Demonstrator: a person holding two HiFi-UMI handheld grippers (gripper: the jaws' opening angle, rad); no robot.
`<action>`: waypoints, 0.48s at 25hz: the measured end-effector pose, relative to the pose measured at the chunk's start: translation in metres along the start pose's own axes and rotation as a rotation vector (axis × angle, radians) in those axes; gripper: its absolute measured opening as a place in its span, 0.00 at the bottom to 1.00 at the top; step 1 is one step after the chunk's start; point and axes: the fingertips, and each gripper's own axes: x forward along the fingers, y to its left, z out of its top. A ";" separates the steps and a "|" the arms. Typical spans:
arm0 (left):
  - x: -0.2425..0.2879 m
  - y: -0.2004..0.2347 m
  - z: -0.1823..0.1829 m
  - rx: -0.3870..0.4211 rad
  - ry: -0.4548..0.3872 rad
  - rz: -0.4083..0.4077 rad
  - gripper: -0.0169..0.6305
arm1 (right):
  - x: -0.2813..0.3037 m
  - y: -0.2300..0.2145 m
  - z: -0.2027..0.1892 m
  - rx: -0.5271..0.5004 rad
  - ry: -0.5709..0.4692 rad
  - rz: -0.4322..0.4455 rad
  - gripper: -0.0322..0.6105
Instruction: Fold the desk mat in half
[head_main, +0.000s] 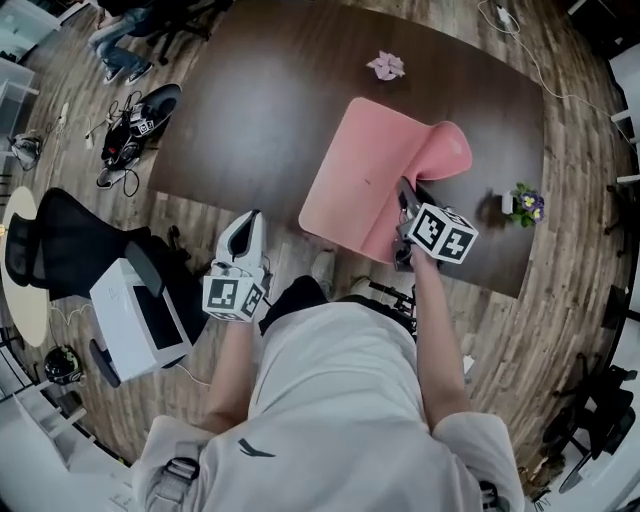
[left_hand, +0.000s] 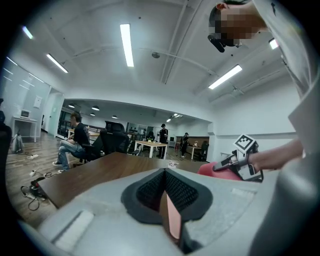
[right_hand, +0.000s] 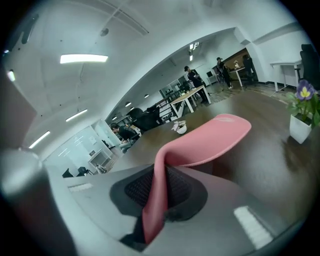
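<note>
the right gripper (right_hand: 157, 192) is pinched narrow on the edge of the pink desk mat (head_main: 365, 170), and the thin sheet runs up between its pads. from that grip the mat's right side stands lifted and curls over in a loose flap, while the rest lies flat on the dark table (head_main: 250, 100). the left gripper (head_main: 250, 215) has its jaws together on nothing and hangs off the table's near edge, well apart from the mat.

the likely trouble is a skewed fold: with one point pulled and nothing pinning the flat part, the mat could slide or twist across the table. the sheet could also slip from so small a bite. a wide swing might clip the potted flower (head_main: 522, 203) nearby.
</note>
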 end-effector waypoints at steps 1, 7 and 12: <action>-0.002 0.005 0.000 -0.003 0.000 0.013 0.03 | 0.006 0.005 0.000 -0.004 0.003 0.007 0.11; -0.016 0.030 0.004 -0.011 -0.011 0.086 0.03 | 0.040 0.031 -0.008 -0.006 0.041 0.052 0.11; -0.031 0.052 0.006 -0.018 -0.021 0.146 0.03 | 0.068 0.044 -0.019 0.006 0.074 0.059 0.11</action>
